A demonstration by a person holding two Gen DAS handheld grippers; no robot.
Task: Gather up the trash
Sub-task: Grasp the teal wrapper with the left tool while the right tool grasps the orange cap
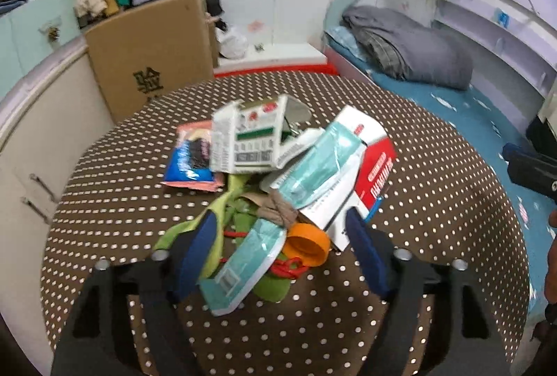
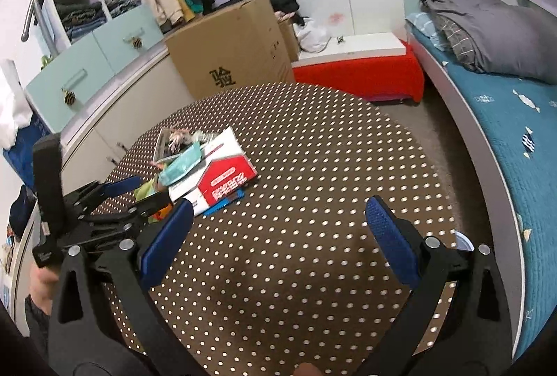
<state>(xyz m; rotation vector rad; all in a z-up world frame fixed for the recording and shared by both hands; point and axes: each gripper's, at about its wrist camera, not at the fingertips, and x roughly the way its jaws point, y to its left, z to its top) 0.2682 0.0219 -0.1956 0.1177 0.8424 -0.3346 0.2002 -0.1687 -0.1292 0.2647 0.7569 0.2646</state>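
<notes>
Handling the trash pile calls for a light grip: it appears to be thin cardboard and film wrappers, all light, soft or crushable, and likely to slide over one another.

**Location.** The pile lies on the left part of the round table, directly ahead of the left gripper.

**Contents and hold points.**
- White-and-green carton: opened, probably empty. Take it by a flap or an edge; the walls will likely buckle.
- Red-and-white box: flattened, stiffer. Pinch it across one free edge.
- Teal wrapper: glossy film, likely slippery. Pinch it at a sealed end.
- Orange cap: rigid and small; it may roll if nudged.
- Green scraps and the blue snack packet: limp; they will droop when lifted.

**Grippers.** The left gripper's fingers are spread wide on either side of the near end of the pile, holding nothing. The right gripper is also spread wide, over bare cloth well apart from the pile.

**Surface and room.** The table carries a brown cloth with white dots; the cloth may drag with a low pinch. Beyond it stand a cardboard box, shelves of clothes and a bed.
</notes>
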